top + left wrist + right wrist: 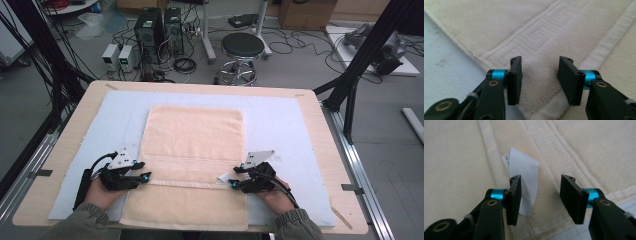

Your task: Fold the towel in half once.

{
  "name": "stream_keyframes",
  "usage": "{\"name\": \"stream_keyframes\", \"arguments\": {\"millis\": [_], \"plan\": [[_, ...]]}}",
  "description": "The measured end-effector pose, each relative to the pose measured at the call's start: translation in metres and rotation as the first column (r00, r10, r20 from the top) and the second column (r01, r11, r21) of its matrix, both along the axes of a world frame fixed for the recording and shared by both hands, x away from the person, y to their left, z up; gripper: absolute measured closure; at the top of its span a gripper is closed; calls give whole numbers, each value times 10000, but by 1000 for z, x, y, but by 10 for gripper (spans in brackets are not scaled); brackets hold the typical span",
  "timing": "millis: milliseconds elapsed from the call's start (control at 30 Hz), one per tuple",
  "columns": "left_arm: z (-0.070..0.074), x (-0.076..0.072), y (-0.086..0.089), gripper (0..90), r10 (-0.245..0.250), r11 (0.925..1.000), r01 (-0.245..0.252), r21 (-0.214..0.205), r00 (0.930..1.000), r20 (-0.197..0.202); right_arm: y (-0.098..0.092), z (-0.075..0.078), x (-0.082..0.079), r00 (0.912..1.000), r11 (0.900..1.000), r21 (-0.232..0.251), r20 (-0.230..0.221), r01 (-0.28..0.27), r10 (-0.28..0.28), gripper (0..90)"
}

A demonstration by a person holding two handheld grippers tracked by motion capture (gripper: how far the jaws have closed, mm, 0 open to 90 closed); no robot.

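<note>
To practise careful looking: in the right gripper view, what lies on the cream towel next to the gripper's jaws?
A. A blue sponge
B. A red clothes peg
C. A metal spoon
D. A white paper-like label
D: a white label lies on the towel, beside its raised border band and partly behind one jaw of the right gripper.

black stool [242, 46], computer towers [159, 27], cardboard box [306, 12]

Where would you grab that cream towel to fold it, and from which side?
Probably the two corners of the towel's folded-over edge nearest the person, coming in from its left and right sides. That raised double layer gives jaws something to pinch. The left gripper and right gripper already straddle those corners; a white label marks the right one.
</note>
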State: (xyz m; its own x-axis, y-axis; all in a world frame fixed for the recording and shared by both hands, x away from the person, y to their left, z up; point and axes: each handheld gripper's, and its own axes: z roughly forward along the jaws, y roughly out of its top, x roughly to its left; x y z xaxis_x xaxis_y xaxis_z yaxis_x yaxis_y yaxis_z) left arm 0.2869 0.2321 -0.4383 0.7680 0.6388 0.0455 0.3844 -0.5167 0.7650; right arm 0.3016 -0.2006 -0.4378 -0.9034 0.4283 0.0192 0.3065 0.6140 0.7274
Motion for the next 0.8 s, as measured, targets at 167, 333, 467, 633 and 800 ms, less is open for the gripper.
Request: {"name": "stream_keyframes", "arguments": {"millis": [167, 333, 467, 633, 800], "plan": [[-1, 0, -2, 665, -139, 9999, 139, -34, 9999, -11, 1, -1, 3, 9999, 10000, 82, -152, 31, -30, 668], [-1, 0, -4, 760, -233, 9997, 232, 72, 9997, 73, 3, 1, 4, 9999, 9999, -130, -35, -100, 99, 769], [1, -1, -6, 822, -135, 9998, 132, 179, 9998, 174, 5, 4, 5, 9995, 9988, -382, 120, -302, 306, 840], [9, -4, -6, 854, 12, 9998, -18, 176, 9994, 360, 3, 10, 6, 9996, 9995, -182, 53, -272, 273, 852], [19, -11, -3, 857, 151, 9999, -146, -88, 9980, 618, -1, 20, 5, 9996, 9993, 220, -44, -289, 290, 853]]}}
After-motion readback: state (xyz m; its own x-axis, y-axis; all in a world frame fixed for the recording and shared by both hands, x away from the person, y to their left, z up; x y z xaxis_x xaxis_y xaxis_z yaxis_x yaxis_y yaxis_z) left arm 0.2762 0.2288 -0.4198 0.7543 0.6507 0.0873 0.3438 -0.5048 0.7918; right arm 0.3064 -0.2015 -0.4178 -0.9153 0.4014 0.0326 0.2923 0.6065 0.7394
